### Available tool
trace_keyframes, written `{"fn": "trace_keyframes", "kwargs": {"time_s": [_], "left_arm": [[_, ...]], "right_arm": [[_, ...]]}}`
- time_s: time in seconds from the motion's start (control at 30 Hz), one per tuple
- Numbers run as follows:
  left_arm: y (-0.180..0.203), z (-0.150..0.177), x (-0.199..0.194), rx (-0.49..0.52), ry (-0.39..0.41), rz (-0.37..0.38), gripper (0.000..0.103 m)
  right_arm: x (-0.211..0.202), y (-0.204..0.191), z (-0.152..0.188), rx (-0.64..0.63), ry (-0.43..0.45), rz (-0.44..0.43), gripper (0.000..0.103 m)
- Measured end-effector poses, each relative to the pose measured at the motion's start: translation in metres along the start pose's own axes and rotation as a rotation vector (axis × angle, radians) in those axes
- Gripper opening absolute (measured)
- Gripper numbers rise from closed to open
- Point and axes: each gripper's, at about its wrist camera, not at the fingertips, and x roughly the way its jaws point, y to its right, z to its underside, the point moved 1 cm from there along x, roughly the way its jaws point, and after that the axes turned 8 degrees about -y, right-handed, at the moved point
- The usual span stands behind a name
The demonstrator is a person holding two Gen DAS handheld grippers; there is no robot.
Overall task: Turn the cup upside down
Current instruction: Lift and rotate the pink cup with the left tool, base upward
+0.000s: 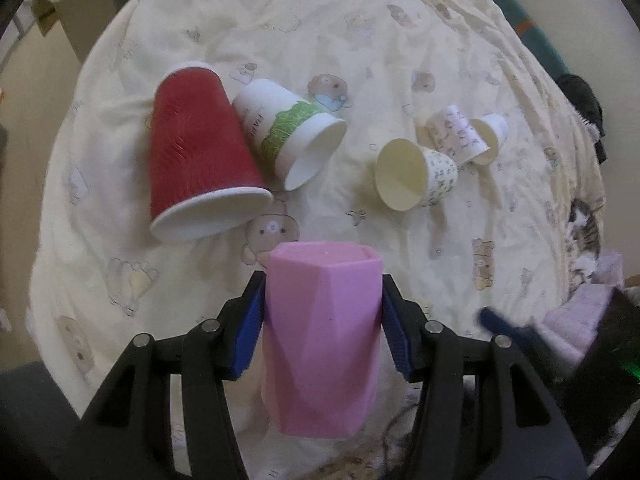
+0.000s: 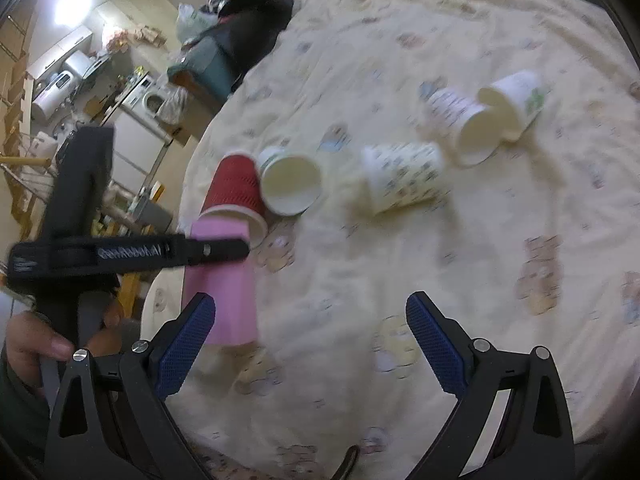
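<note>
My left gripper (image 1: 322,292) is shut on a pink faceted cup (image 1: 322,340), its blue pads pressed on both sides. The cup's closed flat end faces up and it hangs just above the cream bedcover (image 1: 360,32). In the right wrist view the pink cup (image 2: 224,300) shows at the left, held by the left gripper (image 2: 218,249). My right gripper (image 2: 310,308) is open and empty above the bedcover, to the right of the pink cup.
A red ribbed cup (image 1: 196,152) stands upside down, leaning. A white-and-green paper cup (image 1: 292,132) and three small patterned paper cups (image 1: 416,176) lie on their sides. Dark clothes (image 1: 580,100) lie at the right edge. Room clutter (image 2: 100,92) lies beyond the bed.
</note>
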Motion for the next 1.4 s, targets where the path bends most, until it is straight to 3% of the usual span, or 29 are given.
{"fn": "trace_keyframes", "kwargs": {"time_s": [0.33, 0.6, 0.67, 0.8, 1.1, 1.27, 1.4], "left_arm": [[0.020, 0.007, -0.009, 0.076, 0.038, -0.018, 0.051], [0.025, 0.007, -0.019, 0.093, 0.062, -0.001, 0.050], [0.026, 0.008, -0.020, 0.098, 0.060, 0.010, 0.050], [0.034, 0.013, -0.024, 0.134, 0.077, 0.008, 0.050], [0.046, 0.021, -0.028, 0.191, 0.100, 0.007, 0.050], [0.047, 0.019, -0.028, 0.200, 0.113, -0.024, 0.050], [0.043, 0.013, -0.031, 0.184, 0.128, -0.073, 0.050]], "right_arm": [[0.031, -0.019, 0.006, -0.049, -0.107, -0.072, 0.099], [0.036, -0.009, 0.007, -0.020, -0.130, -0.049, 0.099], [0.034, -0.009, 0.006, -0.016, -0.125, -0.076, 0.099], [0.034, -0.012, 0.008, -0.044, -0.119, -0.018, 0.099], [0.038, 0.011, 0.006, 0.029, -0.134, 0.047, 0.099], [0.035, 0.016, 0.006, 0.050, -0.127, 0.042, 0.099], [0.013, 0.021, 0.004, 0.073, -0.055, 0.053, 0.099]]}}
